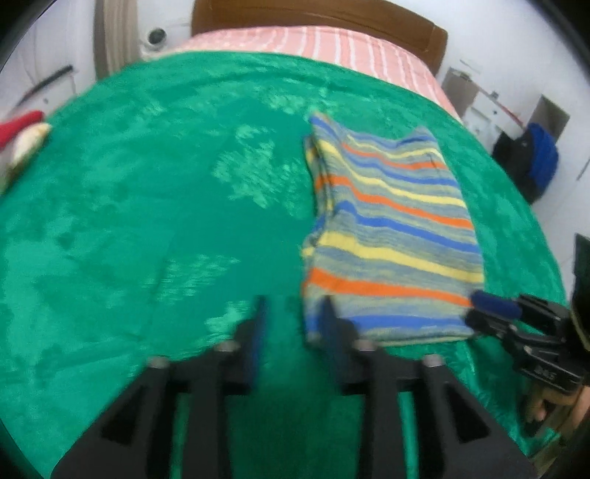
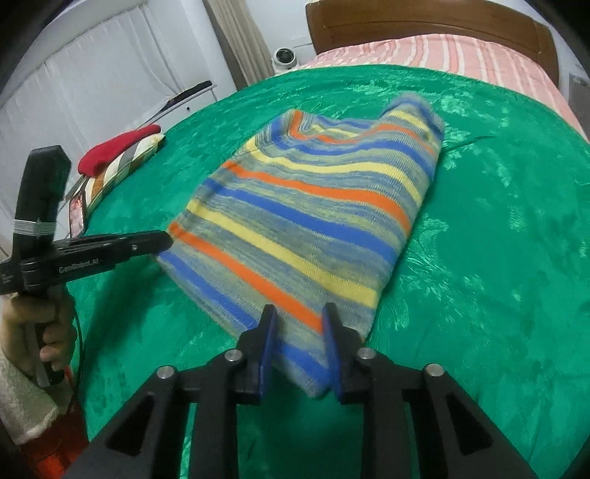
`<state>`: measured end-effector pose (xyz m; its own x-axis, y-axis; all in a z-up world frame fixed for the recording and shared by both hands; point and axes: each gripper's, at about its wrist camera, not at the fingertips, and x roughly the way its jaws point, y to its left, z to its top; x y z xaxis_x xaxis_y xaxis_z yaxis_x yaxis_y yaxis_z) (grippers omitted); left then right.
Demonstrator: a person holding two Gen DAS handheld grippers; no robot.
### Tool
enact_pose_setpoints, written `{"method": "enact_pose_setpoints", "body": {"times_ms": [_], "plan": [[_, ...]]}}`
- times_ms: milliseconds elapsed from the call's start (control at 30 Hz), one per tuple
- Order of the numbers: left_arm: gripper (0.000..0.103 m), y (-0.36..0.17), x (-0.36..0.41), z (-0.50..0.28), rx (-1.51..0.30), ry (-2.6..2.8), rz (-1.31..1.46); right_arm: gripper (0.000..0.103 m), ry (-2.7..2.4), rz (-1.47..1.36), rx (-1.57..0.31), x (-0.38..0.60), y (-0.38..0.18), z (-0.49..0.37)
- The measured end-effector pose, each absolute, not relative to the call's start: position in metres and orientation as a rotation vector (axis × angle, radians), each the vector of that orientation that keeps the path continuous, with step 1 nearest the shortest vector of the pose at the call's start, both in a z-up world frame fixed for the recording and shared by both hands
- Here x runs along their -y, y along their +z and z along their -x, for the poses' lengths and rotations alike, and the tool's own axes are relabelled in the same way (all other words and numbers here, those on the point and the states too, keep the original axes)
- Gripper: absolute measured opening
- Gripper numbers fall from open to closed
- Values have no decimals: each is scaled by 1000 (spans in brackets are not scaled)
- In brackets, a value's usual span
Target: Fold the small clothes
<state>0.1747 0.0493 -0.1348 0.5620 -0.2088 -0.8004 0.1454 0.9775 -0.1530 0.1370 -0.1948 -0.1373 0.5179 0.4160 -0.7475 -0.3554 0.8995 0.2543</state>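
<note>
Sweater [image 2: 302, 228], striped and folded, is lying on the green blanket [image 2: 497, 258] covering the bed. Nearest, the right gripper [image 2: 299, 324] is standing partly open over the sweater's near corner, pads either side of the fabric without pressing it. At nine o'clock in the right view, the left gripper [image 2: 162, 241] is pointing at the sweater's left corner, partly open and gripping nothing. Farther off, around ten o'clock, a red cloth [image 2: 114, 149] is lying at the blanket's edge.

White walls [image 2: 92, 84] behind a bed's brown wooden headboard [image 2: 424, 27].
</note>
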Motion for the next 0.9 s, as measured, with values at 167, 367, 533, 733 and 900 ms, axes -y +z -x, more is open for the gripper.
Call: {"method": "enact_pose_setpoints", "body": {"times_ms": [167,367,533,733,900], "plan": [[63,-119,-55,-162,-902,-149,16,68,438,-85,-864,193,-123,-104],[68,-109,-52,-157,-868,-114,-55,68,407,-97,-890,198,-129,-90],[70,-105,-51,-152,-856,-105,-77,68,389,-116,-889,204,-131,-82],[93,-105,-61,-165,-856,-212,8,68,371,-131,-875,211,-127,-76],[97,-114,-63,-237,-953,-409,161,72,338,-318,-855,243,-120,-105]]}}
